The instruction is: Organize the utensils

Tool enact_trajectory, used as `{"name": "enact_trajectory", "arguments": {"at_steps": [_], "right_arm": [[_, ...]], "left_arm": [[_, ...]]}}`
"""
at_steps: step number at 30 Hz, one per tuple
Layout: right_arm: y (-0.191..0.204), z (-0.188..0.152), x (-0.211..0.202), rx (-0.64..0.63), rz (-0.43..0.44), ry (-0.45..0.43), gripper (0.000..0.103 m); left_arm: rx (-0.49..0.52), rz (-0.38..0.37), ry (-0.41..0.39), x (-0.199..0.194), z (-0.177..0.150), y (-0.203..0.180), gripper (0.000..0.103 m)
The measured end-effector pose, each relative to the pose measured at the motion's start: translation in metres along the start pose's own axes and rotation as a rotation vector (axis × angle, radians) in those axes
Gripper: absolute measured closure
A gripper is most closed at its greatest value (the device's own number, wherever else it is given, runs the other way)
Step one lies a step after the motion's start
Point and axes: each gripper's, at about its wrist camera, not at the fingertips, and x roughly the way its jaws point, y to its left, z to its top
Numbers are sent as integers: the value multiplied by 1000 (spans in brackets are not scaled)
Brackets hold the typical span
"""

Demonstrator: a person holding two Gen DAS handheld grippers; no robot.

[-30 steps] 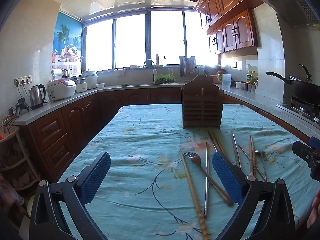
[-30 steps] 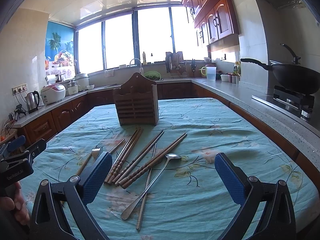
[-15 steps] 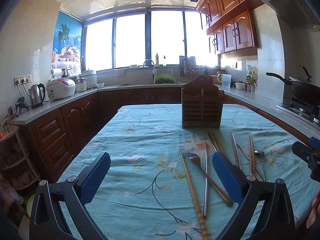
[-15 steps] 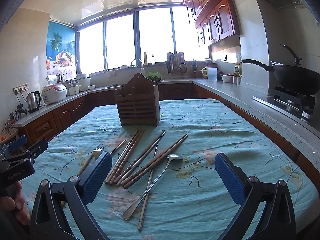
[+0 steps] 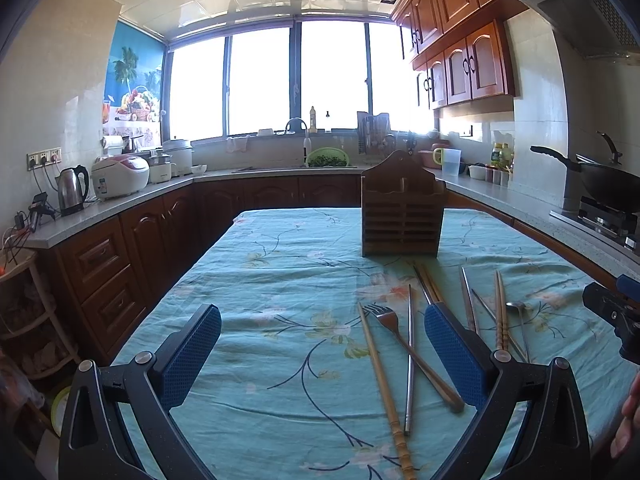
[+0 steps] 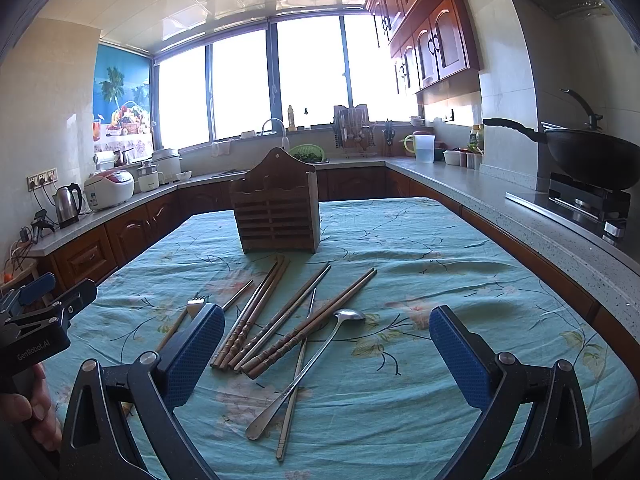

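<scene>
Both claws, left claw (image 5: pixel 322 344) and right claw (image 6: pixel 326 344), gape wide over the worktop; brown wooden chopsticks (image 6: pixel 256 320) and a long silver spoon (image 6: pixel 316 360) lie near the slatted wooden utensil holder (image 6: pixel 276 210).

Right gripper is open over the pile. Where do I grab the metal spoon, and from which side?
Take the spoon from above, on its lower handle, likely the easiest spot. The bowl lies flat on the tablecloth beside the wooden chopsticks, and mid-handle crosses a metal chopstick. The near end lies clearer. Set the right gripper fingers across the handle.
</scene>
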Motion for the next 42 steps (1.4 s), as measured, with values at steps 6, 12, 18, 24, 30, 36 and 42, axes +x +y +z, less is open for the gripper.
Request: {"name": "enact_trajectory", "arguments": {"at_steps": [6, 12, 18, 24, 30, 36, 42], "right_arm": [[0, 0, 0, -1, 1, 0, 0], [0, 0, 0, 1, 2, 0, 0], [0, 0, 0, 1, 1, -1, 0], [1, 0, 0, 3, 3, 1, 0], [1, 2, 2, 2, 8, 7, 0], [-3, 4, 9, 16, 12, 30, 0], [-12, 7, 19, 48, 20, 69, 0]], "left_arm": [[-1, -1, 1, 0, 0, 0, 1], [-1, -2, 0, 0, 0, 0, 1], [-1, -7, 5, 2, -1, 0, 1], [-6, -12, 12, 5, -1, 2, 1], [-17, -23, 33, 9, 1, 4, 1], [-30, -82, 86, 19, 10, 4, 1], [-48, -153, 156, 35, 21, 9, 5]]}}
